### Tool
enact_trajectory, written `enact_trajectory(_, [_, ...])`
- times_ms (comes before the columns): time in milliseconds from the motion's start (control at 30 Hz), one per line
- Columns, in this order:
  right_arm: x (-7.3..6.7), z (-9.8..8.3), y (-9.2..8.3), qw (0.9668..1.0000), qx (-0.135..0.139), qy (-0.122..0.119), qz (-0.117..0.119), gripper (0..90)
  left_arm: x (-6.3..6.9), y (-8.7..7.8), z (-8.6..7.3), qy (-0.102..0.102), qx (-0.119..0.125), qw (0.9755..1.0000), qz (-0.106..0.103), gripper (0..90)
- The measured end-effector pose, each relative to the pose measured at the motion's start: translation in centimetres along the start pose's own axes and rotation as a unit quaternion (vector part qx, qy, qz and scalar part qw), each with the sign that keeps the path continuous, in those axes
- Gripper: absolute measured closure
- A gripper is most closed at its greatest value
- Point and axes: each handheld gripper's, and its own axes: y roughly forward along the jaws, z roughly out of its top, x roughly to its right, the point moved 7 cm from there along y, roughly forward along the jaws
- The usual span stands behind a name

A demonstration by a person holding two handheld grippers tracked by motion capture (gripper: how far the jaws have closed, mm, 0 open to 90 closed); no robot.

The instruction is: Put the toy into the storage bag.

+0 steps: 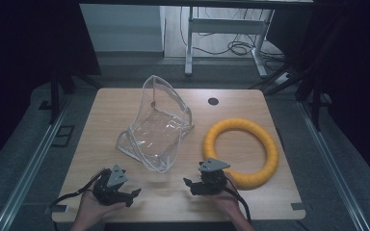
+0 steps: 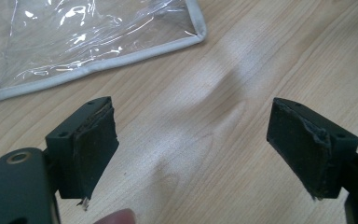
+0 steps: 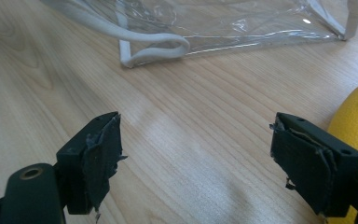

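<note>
A clear plastic pouch [image 1: 156, 127] stands mid-table, a yellow foam ring [image 1: 241, 151] to its right — both likely light, the pouch floppy and slick, best pinched at its white-trimmed edge — while the left gripper [image 1: 134, 194] and right gripper [image 1: 188, 185], nearer, hold their jaws spread, empty.

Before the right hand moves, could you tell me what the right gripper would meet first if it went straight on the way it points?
Probably the clear plastic bag. The right gripper has its jaws open over bare table, and the bag's white-edged rim lies straight ahead. The yellow ring sits off to one side, likely out of line.
</note>
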Motion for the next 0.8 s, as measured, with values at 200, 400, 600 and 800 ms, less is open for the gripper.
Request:
enact_trajectory(200, [-0.2,-0.1,-0.3,0.9998,0.007,-0.003,0.019,19.7,0.2,0.2,-0.1,0.003,-0.004,1.0,-0.001,15.8])
enact_trajectory(400, [-0.2,0.1,-0.7,0.9995,0.018,-0.003,0.026,20.1,0.2,0.2,-0.1,0.003,-0.003,1.0,-0.002,15.8])
enact_trajectory(600, [-0.1,0.2,-0.9,0.9993,0.021,0.003,0.031,20.8,0.3,0.4,-0.1,0.004,-0.007,1.0,-0.004,15.8])
enact_trajectory(800, [0.2,0.3,-1.2,0.9993,0.025,0.004,0.03,22.7,0.7,0.9,-0.2,0.006,-0.011,0.9999,-0.011,15.9])
